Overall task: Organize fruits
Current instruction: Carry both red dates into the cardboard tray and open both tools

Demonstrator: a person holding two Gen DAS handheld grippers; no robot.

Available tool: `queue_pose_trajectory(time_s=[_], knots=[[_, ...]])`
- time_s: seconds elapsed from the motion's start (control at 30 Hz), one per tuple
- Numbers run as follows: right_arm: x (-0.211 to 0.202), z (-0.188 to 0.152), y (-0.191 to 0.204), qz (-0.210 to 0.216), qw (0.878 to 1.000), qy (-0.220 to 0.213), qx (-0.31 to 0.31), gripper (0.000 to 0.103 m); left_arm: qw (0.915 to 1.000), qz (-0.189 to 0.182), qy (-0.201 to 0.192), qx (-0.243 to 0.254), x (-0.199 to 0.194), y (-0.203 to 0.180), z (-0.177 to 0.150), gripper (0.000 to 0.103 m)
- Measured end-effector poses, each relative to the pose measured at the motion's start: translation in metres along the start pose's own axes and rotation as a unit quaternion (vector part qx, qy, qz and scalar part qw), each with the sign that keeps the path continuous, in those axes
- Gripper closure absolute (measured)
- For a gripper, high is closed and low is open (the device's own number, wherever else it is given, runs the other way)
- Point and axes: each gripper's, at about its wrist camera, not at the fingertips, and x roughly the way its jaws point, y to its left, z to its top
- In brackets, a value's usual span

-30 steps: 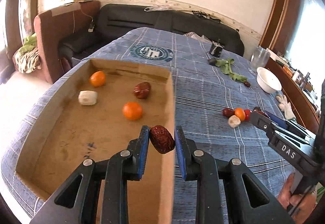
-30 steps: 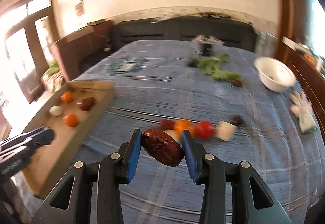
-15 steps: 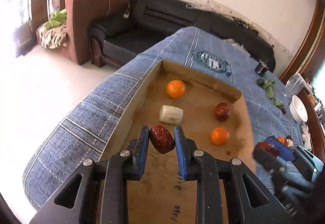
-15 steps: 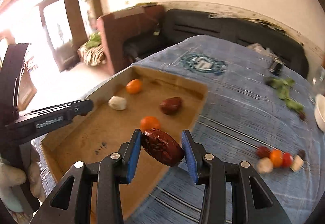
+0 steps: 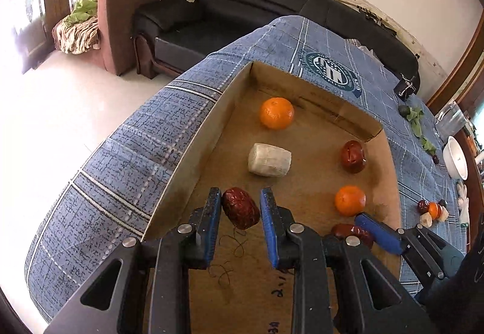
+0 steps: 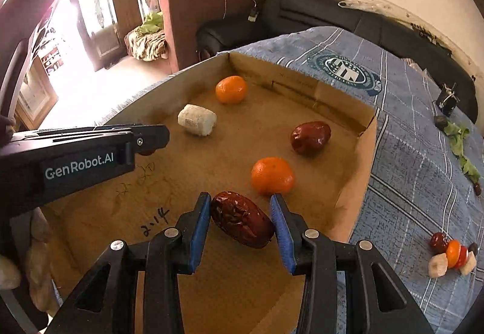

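Observation:
A shallow cardboard tray [image 5: 193, 149] lies on the blue plaid table. In it are two oranges [image 5: 276, 113] [image 5: 350, 200], a white chunk [image 5: 269, 160] and a red date [image 5: 353, 156]. My left gripper [image 5: 241, 206] is shut on a red date [image 5: 240, 212], held low over the tray's near left part. My right gripper [image 6: 241, 220] is shut on a larger red date [image 6: 242, 223], held over the tray's near part just before the nearer orange [image 6: 272, 175]. The right gripper also shows in the left wrist view [image 5: 357, 232].
A cluster of loose fruit pieces [image 6: 452, 253] lies on the cloth right of the tray. Green leaves [image 6: 459, 146], a white bowl [image 5: 455, 157] and a glass [image 5: 452, 119] sit further right. A black sofa [image 5: 272, 10] and a brown armchair [image 5: 136, 1] stand beyond the table edge.
Both grippers have moved left over the tray and come lower, each still holding its date. The right gripper came from the loose fruit cluster across the tray's right wall.

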Motion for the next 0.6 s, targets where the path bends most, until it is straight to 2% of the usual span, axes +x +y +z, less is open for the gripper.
queue_pose_trajectory(time_s=[0.03,0.17,0.23,0.27,0.37,0.5,0.6], knots=[[0.001,0.001,0.0,0.0,1.0,0.0,-0.002,0.057,1.0,-0.001,0.001,-0.004,0.0,0.001,0.0,0.069],[-0.004,0.0,0.001,0.001,1.0,-0.009,-0.003,0.055,0.9999,-0.003,-0.008,-0.012,-0.005,0.003,0.0,0.061],[-0.01,0.0,0.001,0.003,1.0,-0.021,0.0,0.04,0.9998,-0.004,-0.013,-0.012,-0.011,0.002,-0.001,0.057],[-0.016,0.0,0.0,0.005,1.0,-0.031,0.001,0.037,0.9998,-0.007,-0.016,-0.012,-0.015,0.001,-0.003,0.056],[-0.035,0.0,-0.002,0.006,0.999,-0.052,0.005,0.037,0.9993,-0.015,-0.029,-0.015,-0.029,-0.001,-0.007,0.051],[-0.066,-0.01,-0.018,0.005,0.996,-0.085,0.029,0.035,0.9973,-0.037,-0.054,-0.031,-0.055,-0.002,-0.017,0.04],[-0.086,-0.027,-0.036,-0.007,0.993,-0.099,0.061,0.03,0.9963,-0.041,-0.068,-0.034,-0.068,-0.006,-0.023,0.038]])
